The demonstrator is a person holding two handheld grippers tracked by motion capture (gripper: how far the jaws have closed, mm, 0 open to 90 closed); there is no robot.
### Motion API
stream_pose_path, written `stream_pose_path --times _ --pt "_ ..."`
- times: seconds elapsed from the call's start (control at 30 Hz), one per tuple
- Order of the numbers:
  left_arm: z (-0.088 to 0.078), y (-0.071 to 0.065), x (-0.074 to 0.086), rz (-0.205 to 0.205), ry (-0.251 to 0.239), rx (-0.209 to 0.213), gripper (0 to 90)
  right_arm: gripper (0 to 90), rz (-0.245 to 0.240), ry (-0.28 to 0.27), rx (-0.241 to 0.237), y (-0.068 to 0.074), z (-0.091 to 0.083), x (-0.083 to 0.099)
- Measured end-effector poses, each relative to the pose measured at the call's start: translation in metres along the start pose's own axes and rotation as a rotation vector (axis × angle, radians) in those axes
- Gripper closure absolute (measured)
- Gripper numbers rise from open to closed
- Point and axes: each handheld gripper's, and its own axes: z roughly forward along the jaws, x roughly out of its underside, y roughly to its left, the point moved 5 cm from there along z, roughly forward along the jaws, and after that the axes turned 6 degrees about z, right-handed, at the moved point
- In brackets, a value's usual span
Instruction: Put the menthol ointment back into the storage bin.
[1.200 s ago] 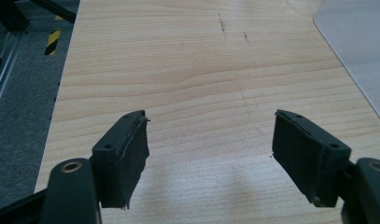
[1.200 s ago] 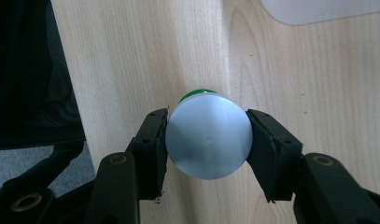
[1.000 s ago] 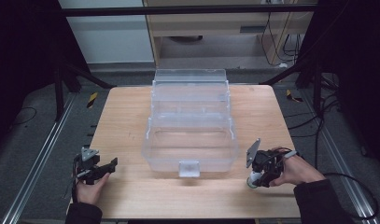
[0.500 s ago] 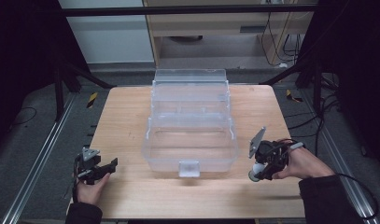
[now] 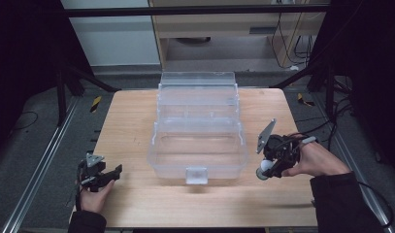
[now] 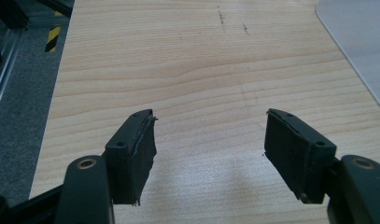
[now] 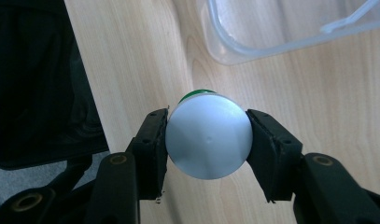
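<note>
White and round, a small bottle (image 7: 208, 142) with a bit of green behind it sits squeezed between the jaws of your right gripper (image 5: 269, 162), just beside the right wall of the clear plastic box (image 5: 197, 133). Your left gripper (image 5: 102, 175) rests near the front left corner of the wooden table (image 5: 127, 121), jaws wide apart and holding nothing.
</note>
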Motion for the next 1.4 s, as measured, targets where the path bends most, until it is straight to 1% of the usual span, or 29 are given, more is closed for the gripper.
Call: stream_pose_path --times 0.23,0.47,0.53,0.6,0.73,0.77,0.8,0.83,0.97,1.13,1.17,1.2,1.27,1.4 --pt "0.0 0.0 0.0 0.0 0.0 0.0 33.0 50.5 -0.009 0.0 0.004 -0.003 -0.015 -0.016" --pt "0.0 0.001 0.0 -0.001 -0.001 -0.001 33.0 50.5 -0.022 -0.025 0.012 -0.008 -0.026 -0.033" --pt "0.0 0.001 0.0 -0.002 0.0 0.0 33.1 50.5 -0.017 -0.024 0.009 -0.008 -0.028 -0.034" --pt "0.0 0.001 0.0 -0.001 -0.001 0.0 33.0 50.5 -0.022 -0.038 0.012 -0.011 -0.033 -0.044" --pt "0.0 0.001 -0.001 0.0 -0.002 0.001 33.0 50.5 -0.031 -0.048 0.016 -0.014 -0.036 -0.054" --pt "0.0 0.001 -0.001 0.0 -0.002 0.001 33.0 50.5 -0.031 -0.048 0.016 -0.014 -0.036 -0.054" --pt "0.0 0.001 -0.001 0.0 -0.003 0.002 33.0 50.5 -0.034 -0.053 0.012 -0.016 -0.035 -0.059" --pt "0.0 0.001 -0.001 0.0 -0.003 0.002 33.0 50.5 -0.031 -0.05 0.011 -0.016 -0.034 -0.061" --pt "0.0 0.001 -0.001 0.0 -0.003 0.002 33.0 50.5 -0.043 -0.04 0.01 -0.021 -0.026 -0.068" --pt "0.0 0.001 -0.001 0.001 -0.002 0.003 33.0 50.5 -0.047 -0.045 0.006 -0.027 -0.014 -0.077" --pt "0.0 0.001 -0.001 0.001 -0.002 0.003 33.0 50.5 -0.047 -0.045 0.006 -0.027 -0.014 -0.077" --pt "0.0 0.001 -0.001 0.001 -0.003 0.003 33.0 50.4 -0.048 -0.04 0.017 -0.029 -0.008 -0.079" --pt "0.0 0.001 -0.001 0.003 -0.001 0.004 33.0 50.5 -0.051 -0.034 0.016 -0.031 -0.004 -0.082" --pt "0.0 0.001 -0.001 0.002 -0.005 0.003 33.0 50.5 -0.042 -0.044 0.005 -0.035 0.006 -0.088"
